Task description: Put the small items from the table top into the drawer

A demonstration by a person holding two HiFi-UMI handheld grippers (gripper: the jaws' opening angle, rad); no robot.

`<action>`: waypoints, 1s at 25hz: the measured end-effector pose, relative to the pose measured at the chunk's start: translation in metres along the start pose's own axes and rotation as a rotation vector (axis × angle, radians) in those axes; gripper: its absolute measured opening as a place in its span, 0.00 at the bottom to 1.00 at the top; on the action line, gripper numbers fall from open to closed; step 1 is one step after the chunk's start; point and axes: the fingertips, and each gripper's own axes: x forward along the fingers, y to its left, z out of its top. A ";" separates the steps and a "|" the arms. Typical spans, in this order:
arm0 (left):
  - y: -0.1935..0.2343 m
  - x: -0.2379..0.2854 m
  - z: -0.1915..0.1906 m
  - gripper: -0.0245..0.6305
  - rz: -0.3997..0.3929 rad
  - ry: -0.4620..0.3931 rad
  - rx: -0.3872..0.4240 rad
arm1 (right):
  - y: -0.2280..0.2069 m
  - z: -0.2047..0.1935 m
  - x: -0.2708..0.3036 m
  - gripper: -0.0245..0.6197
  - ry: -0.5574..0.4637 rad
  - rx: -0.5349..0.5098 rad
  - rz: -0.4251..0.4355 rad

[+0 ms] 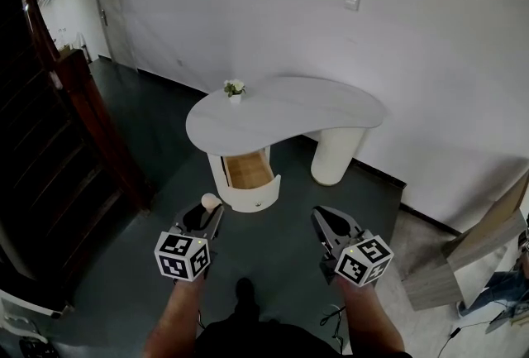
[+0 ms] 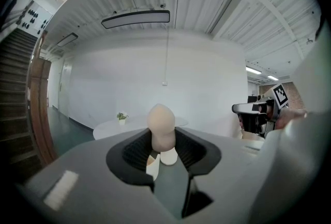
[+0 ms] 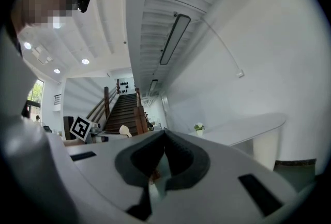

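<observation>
Both forearms reach forward side by side. The left gripper (image 1: 207, 214) pinches a beige egg-shaped piece (image 1: 211, 201). The right gripper (image 1: 326, 221) is pressed together and empty. Well ahead, the drawer (image 1: 246, 170) stands open under the left end of the white table (image 1: 314, 112), and a potted plant (image 1: 235, 88) sits at that end's far edge. The floor (image 1: 281, 257) is dark.

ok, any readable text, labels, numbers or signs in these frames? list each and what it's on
No readable text in any view.
Left gripper marker cube: black-and-white square patterns only, no letters or digits.
Right gripper marker cube: the same.
Wall plate: too small to show any print.
Beige rounded item between the left gripper's fingers: no print visible.
Table and drawer: no visible markings.
</observation>
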 end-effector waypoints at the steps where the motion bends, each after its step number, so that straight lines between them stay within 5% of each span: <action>1: 0.006 0.007 0.001 0.26 -0.002 0.001 -0.001 | -0.005 -0.002 0.009 0.05 0.010 -0.001 -0.003; 15: 0.109 0.117 0.003 0.26 -0.039 0.037 -0.014 | -0.068 -0.013 0.145 0.05 0.105 0.010 -0.060; 25: 0.161 0.143 0.012 0.26 -0.060 0.026 -0.010 | -0.067 -0.011 0.211 0.05 0.131 -0.008 -0.060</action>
